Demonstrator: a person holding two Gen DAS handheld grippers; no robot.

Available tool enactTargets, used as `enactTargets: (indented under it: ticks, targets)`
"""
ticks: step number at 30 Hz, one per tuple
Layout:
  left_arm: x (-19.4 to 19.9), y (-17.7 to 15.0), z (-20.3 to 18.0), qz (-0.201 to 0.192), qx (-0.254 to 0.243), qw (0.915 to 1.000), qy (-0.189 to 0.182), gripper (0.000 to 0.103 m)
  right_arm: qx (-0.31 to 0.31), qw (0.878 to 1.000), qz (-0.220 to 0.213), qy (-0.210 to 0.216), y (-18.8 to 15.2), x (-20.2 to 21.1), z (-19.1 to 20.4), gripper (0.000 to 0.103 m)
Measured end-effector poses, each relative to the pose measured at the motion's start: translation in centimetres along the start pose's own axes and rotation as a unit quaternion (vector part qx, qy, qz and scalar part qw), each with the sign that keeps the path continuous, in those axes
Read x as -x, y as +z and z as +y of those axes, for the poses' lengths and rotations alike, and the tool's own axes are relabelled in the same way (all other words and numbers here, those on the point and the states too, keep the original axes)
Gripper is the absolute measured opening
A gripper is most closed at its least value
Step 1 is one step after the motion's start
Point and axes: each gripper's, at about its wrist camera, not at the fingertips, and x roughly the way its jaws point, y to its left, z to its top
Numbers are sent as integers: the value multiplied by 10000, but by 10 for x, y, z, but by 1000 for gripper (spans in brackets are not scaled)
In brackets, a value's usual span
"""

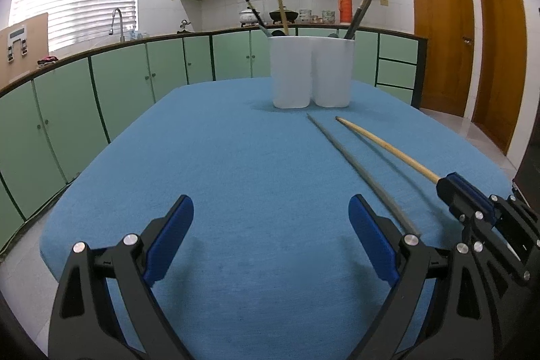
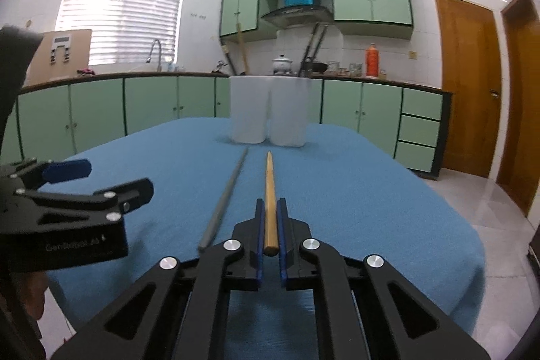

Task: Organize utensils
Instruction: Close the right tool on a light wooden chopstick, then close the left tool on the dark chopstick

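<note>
A wooden chopstick (image 2: pixel 269 188) lies on the blue tablecloth (image 2: pixel 354 191), pointing at the white two-part utensil holder (image 2: pixel 268 110). My right gripper (image 2: pixel 270 208) is shut on the chopstick's near end. A grey chopstick (image 2: pixel 226 194) lies just left of it on the cloth. My left gripper (image 1: pixel 271 215) is open and empty above the cloth, left of the grey chopstick (image 1: pixel 357 164). The right gripper (image 1: pixel 452 188) shows there holding the wooden chopstick (image 1: pixel 388 147). The holder (image 1: pixel 312 73) has dark chopsticks and a wooden one standing in it.
Green kitchen cabinets (image 1: pixel 135 76) and a counter with a sink, pots and an orange flask (image 1: pixel 345 7) run behind the table. Wooden doors (image 1: pixel 442 29) stand at the right. The left gripper's body (image 2: pixel 67 211) shows at the left of the right wrist view.
</note>
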Motion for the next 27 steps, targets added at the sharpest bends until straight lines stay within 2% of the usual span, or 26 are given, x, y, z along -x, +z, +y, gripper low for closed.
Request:
enactTargets:
  ticks: [4, 18, 20, 22, 24, 27]
  targets:
    - [-2, -1, -11, -7, -5, 10000, -78, 90, -258, 9996, 21, -100, 3, 2, -17, 7]
    - [-9, -3, -50, 10, 66, 9993, -380, 90, -502, 9983, -49, -279, -3, 17, -44, 7]
    - [-12, -4, -54, 33, 53, 9993, -381, 85, -519, 9983, -50, -267, -4, 18, -45, 7]
    - [-18, -6, -60, 112, 7, 9992, -389, 74, -527, 9982, -59, -267, -3, 18, -45, 7]
    - [-21, -8, -62, 168, 23, 9991, -388, 69, -560, 9981, -58, -255, -3, 18, -46, 7]
    - [-21, -9, -65, 54, 23, 9994, -346, 62, -622, 9978, -59, -232, -2, 17, -48, 7]
